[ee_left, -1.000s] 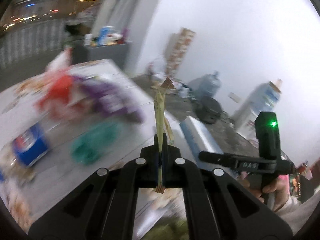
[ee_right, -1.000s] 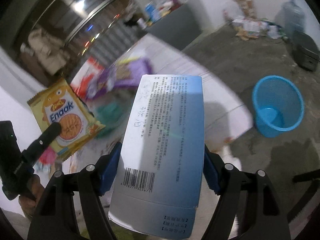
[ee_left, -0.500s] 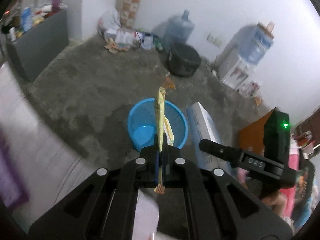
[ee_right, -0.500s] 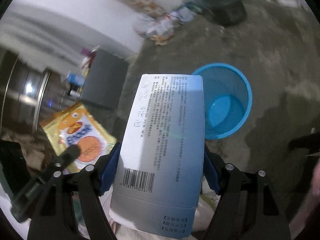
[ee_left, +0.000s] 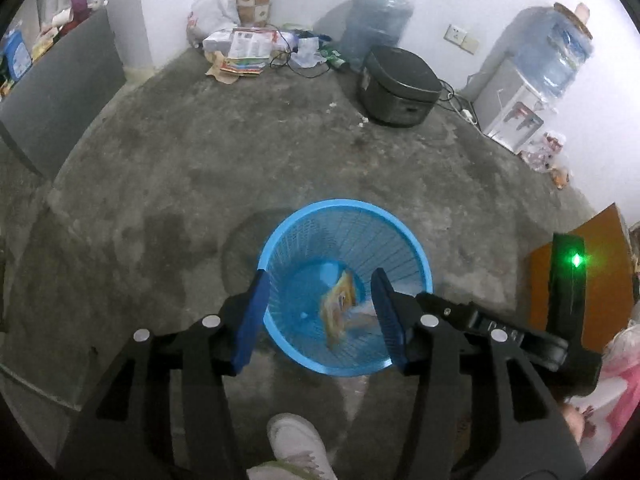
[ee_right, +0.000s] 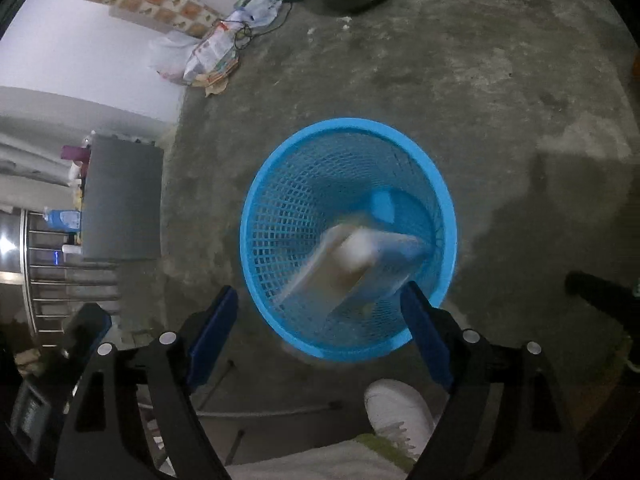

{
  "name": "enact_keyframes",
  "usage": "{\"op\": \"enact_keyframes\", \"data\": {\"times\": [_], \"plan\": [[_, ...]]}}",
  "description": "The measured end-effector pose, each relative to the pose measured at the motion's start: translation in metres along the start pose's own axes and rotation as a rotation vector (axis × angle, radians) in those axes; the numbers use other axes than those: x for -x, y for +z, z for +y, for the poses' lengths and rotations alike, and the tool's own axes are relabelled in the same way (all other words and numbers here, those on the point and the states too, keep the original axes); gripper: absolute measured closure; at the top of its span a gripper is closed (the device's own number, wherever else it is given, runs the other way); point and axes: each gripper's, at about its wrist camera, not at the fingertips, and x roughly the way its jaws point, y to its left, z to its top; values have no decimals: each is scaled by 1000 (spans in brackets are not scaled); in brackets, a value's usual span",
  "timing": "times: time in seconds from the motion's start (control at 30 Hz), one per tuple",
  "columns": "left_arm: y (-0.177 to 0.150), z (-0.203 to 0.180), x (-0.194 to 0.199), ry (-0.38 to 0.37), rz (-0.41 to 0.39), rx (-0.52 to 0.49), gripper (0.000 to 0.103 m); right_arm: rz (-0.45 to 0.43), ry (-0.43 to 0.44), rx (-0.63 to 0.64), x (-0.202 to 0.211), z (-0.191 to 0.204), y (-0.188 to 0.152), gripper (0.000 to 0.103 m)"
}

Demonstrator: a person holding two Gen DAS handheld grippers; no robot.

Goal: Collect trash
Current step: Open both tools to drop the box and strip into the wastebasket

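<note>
Both grippers hang directly over the blue basket (ee_left: pixel 416 252), and both have their jaws spread wide with nothing between them. Seen past the left gripper (ee_left: pixel 318 316), a yellow snack wrapper (ee_left: pixel 340 304) sits inside the basket, just ahead of and below the gap between the fingers, blurred as though it is dropping. Under the right gripper (ee_right: pixel 320 330) a pale box (ee_right: pixel 352 264) shows the same blur, tilted, inside the mesh wall (ee_right: pixel 288 208) and a little ahead of the fingertips.

Holding each tool straight above the rim (ee_right: pixel 348 124) makes sense: whatever is let go falls inside the basket, not onto the concrete floor (ee_left: pixel 240 152). The basket stands close in front of the person's white shoe (ee_right: pixel 396 404), which shows below the right gripper's fingers, so little reach is needed.

Judging by this, two pieces of trash are landing in the basket, and the next move would be to go for more. A black cooker (ee_left: pixel 396 88) and a water jug (ee_left: pixel 378 20) stand far ahead, by the wall.
</note>
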Motion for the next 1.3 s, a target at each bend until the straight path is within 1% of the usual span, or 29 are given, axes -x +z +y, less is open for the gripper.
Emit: {"op": "enact_keyframes", "data": {"times": [0.03, 0.13, 0.23, 0.3, 0.37, 0.4, 0.43, 0.53, 0.57, 0.6, 0.63, 0.67, 0.7, 0.77, 0.8, 0.87, 0.9, 0.97, 1.03, 1.07, 1.13, 1.23, 1.3], "plan": [[-1, 0, 4, -2, -7, 4, 49, -7, 2, 8, 4, 2, -2, 22], [-5, -4, 21, -7, -45, -2, 45, -52, -27, 66, 16, 9, -8, 22], [-15, -11, 47, -17, -79, -29, 41, -131, -57, 150, 42, 26, -19, 22], [-23, -15, 68, -25, -105, -42, 41, -184, -74, 204, 59, 42, -23, 22], [-31, -14, 90, -54, -130, -35, 41, -254, -98, 268, 82, 56, -33, 21], [-37, -12, 103, -67, -149, -28, 40, -293, -109, 302, 96, 64, -39, 17], [-42, -10, 116, -71, -170, -23, 40, -322, -113, 323, 107, 70, -44, 16], [-60, -4, 155, -59, -235, -16, 40, -454, -123, 402, 149, 91, -64, 10], [-65, -3, 167, -59, -251, -15, 39, -484, -127, 421, 157, 95, -70, 7], [-72, -1, 182, -62, -272, -9, 32, -527, -129, 453, 170, 101, -79, 6], [-80, 2, 195, -71, -295, 4, 19, -571, -133, 484, 182, 107, -88, 6], [-90, 7, 213, -100, -328, 27, 16, -599, -139, 506, 190, 111, -96, 6], [-98, 11, 226, -131, -349, 47, 16, -635, -147, 534, 199, 116, -105, 6], [-115, 21, 249, -171, -369, 79, 16, -688, -149, 576, 216, 123, -121, 6], [-122, 24, 257, -176, -379, 86, 16, -709, -141, 597, 224, 127, -129, 6], [-139, 31, 279, -164, -413, 90, 13, -740, -118, 632, 240, 131, -145, 6], [-152, 36, 296, -144, -443, 94, 12, -757, -97, 647, 248, 132, -153, 6], [-167, 42, 314, -123, -478, 104, 9, -793, -45, 662, 262, 132, -169, 6], [-190, 55, 338, -98, -524, 138, 9, -806, -17, 689, 271, 136, -183, 6], [-196, 58, 344, -96, -534, 149, 9, -807, -8, 712, 274, 139, -190, 6], [-216, 72, 363, -79, -572, 203, 9, -825, 12, 759, 281, 147, -206, 6], [-241, 88, 386, -47, -612, 255, 9, -852, 42, 792, 288, 160, -227, 6], [-258, 98, 399, 8, -633, 265, 9, -857, 65, 809, 294, 169, -240, 6]]}}
